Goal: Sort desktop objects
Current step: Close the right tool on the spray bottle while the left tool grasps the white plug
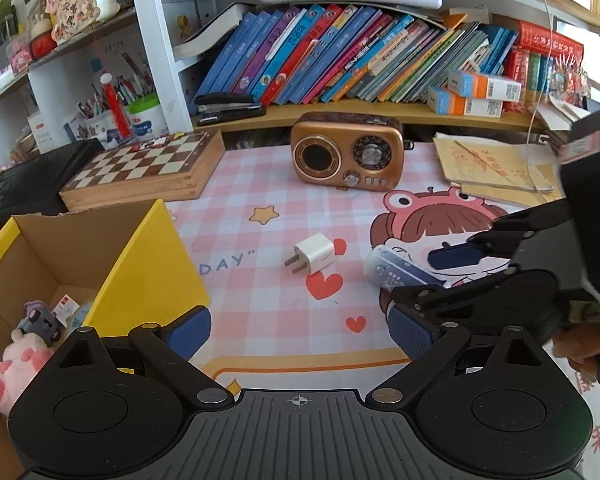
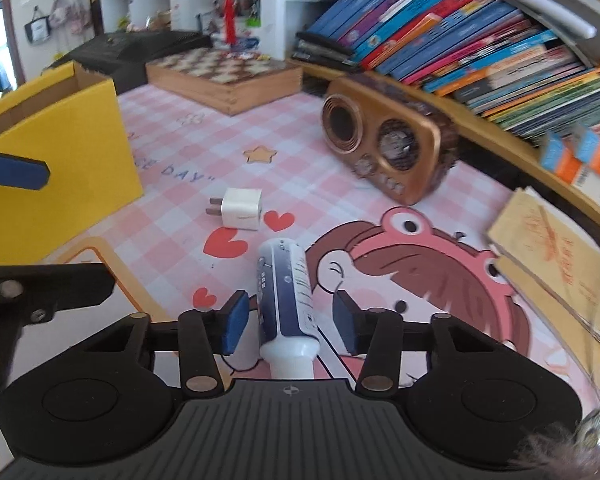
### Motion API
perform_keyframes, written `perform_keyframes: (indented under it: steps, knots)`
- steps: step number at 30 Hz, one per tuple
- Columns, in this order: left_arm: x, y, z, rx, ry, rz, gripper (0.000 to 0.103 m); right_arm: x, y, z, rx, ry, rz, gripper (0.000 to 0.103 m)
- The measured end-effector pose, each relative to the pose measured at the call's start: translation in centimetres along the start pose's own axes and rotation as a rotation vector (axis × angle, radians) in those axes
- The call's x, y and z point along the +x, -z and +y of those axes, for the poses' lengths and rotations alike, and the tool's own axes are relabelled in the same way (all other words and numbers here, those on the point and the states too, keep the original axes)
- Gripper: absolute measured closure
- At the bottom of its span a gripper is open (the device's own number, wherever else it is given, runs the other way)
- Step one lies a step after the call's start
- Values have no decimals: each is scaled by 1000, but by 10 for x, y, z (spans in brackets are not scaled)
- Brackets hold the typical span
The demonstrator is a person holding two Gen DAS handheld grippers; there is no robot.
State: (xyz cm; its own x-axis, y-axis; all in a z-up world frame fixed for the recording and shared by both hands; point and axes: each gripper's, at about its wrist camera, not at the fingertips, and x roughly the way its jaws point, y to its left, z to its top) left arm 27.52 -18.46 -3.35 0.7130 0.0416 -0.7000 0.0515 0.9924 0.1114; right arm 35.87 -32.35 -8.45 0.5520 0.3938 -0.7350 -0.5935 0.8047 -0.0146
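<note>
A white and blue tube lies on the pink checked mat, between the open fingers of my right gripper; the pads stand clear of it on both sides. The tube also shows in the left wrist view, with the right gripper around it. A white charger plug lies on the mat further out. My left gripper is open and empty, beside a yellow cardboard box that holds a pink plush toy and a small toy car.
A brown retro radio stands at the back of the mat. A wooden chessboard box lies at the back left. Yellowed booklets lie at the right. A shelf of books runs behind.
</note>
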Motion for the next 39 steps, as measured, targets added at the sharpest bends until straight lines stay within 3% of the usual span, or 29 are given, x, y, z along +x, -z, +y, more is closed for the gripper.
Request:
perform_keyframes:
  steps: [3, 9, 16, 23, 26, 28, 33, 39]
  knots:
    - [6, -2, 0, -3, -7, 13, 6, 9, -1, -4, 4, -26, 24, 72]
    - [19, -10, -10, -4, 0, 9, 6, -4, 7, -18, 59, -7, 5, 73]
    - [59, -21, -15, -117, 6, 1, 9, -30, 22, -44, 206, 59, -15, 73]
    - [104, -33, -14, -188, -47, 29, 25, -54, 34, -43, 301, 44, -53, 73]
    - [115, -35, -13, -200, -56, 42, 37, -59, 37, -38, 308, 39, -60, 73]
    - [120, -36, -13, -212, -63, 53, 38, -61, 38, -36, 315, 38, -58, 73]
    - [126, -33, -11, -233, -72, 60, 57, -65, 41, -37, 327, 45, -56, 73]
    - [118, -32, -10, -219, -27, 38, 58, -70, 46, -34, 342, 67, -49, 73]
